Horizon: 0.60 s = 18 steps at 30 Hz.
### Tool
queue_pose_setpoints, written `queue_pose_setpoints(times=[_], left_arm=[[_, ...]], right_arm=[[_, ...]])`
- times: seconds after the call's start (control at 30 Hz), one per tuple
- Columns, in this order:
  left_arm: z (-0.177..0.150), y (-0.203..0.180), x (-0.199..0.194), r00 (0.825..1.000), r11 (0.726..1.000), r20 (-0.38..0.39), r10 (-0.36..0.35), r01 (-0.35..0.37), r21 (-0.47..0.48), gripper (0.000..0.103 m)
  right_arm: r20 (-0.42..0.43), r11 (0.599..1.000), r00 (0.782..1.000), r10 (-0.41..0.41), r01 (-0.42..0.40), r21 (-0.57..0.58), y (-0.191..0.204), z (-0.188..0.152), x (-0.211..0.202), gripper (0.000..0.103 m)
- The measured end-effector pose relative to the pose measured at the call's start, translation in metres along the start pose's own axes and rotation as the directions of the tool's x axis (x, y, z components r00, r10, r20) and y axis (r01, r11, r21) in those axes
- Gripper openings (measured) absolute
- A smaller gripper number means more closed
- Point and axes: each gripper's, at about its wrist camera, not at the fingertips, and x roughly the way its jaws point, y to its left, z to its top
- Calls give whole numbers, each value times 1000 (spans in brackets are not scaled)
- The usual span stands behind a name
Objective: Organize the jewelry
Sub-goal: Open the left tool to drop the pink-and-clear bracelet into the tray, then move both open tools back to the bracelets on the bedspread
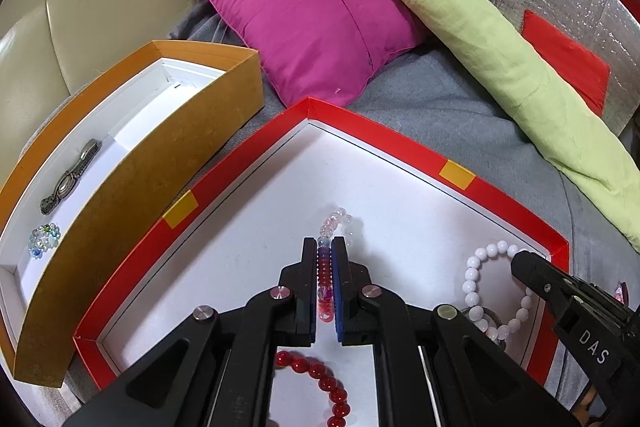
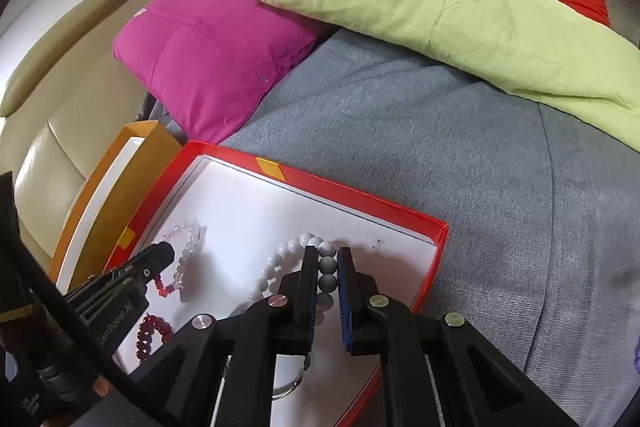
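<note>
- Left gripper (image 1: 325, 247): fingers pressed nearly together, pinching the multicolour bead bracelet (image 1: 326, 267) across its strand. The strand runs straight along the gap between the fingers, so its long axis follows the gripper and points away from the camera.
- The clear and pink end of that bracelet sticks out past the fingertips; the red and purple beads sit between the pads.
- Right gripper (image 2: 325, 251): fingers closed on the white bead bracelet (image 2: 296, 247), with several beads stacked in the gap. The free loop curves off to the left over the floor of the red tray (image 2: 360, 205).
- Likely reason for both grips: each bracelet is taken on one side of its loop so the rest hangs free and lifts without snagging its neighbour.
- Red bead bracelet (image 1: 320, 379) lies loose in the tray's near end, untouched.
- Orange box (image 1: 160, 163) sits just beside the tray on the left and already holds a watch (image 1: 72, 179) and a small glass-bead piece (image 1: 44, 239); it is probably the sorting destination.
- All of it rests on a grey sofa cushion (image 2: 440, 131), so the base is soft.
</note>
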Motion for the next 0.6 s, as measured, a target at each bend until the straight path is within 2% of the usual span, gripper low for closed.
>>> queue_pose_setpoints(times=[0.17, 0.23, 0.27, 0.3, 0.33, 0.37, 0.4, 0.43, 0.47, 0.53, 0.6], left_arm=[[0, 2, -2, 1000, 1000, 12, 8, -8, -6, 7], [2, 5, -4, 1000, 1000, 19, 13, -13, -20, 7], [2, 6, -4, 1000, 1000, 22, 15, -14, -28, 7], [2, 8, -5, 1000, 999, 24, 18, -17, -35, 8], [2, 9, -5, 999, 999, 25, 22, -21, -41, 10], [3, 10, -5, 999, 999, 26, 23, -22, -46, 16], [3, 12, -7, 999, 998, 33, 24, -22, -56, 20], [4, 14, -9, 999, 998, 41, 29, -26, -65, 32], [4, 14, -11, 998, 997, 50, 36, -33, -74, 49], [5, 18, -20, 993, 992, 95, 68, -57, -113, 66], [5, 18, -30, 988, 989, 139, 75, -55, -140, 67]], right_arm=[[13, 1000, 1000, -6, 6, -18, 3, 0, -6, 11], [22, 1000, 1000, -5, 5, -19, 4, 0, -10, 14], [30, 1000, 1000, -6, 6, -20, 4, 1, -13, 18], [36, 1000, 999, -5, 6, -21, 4, 1, -15, 25], [41, 1000, 999, -6, 7, -21, 4, 1, -18, 38], [49, 1000, 999, -4, 5, -21, 4, 1, -21, 46], [62, 1000, 998, -1, 2, -21, 3, 1, -25, 59], [77, 1000, 997, -4, 5, -23, 2, 1, -30, 63], [86, 1000, 996, -7, 9, -23, 1, 1, -34, 63], [107, 1000, 994, -12, 14, -19, -5, 0, -48, 63], [132, 1000, 991, -22, 24, -14, -14, -4, -63, 67]])
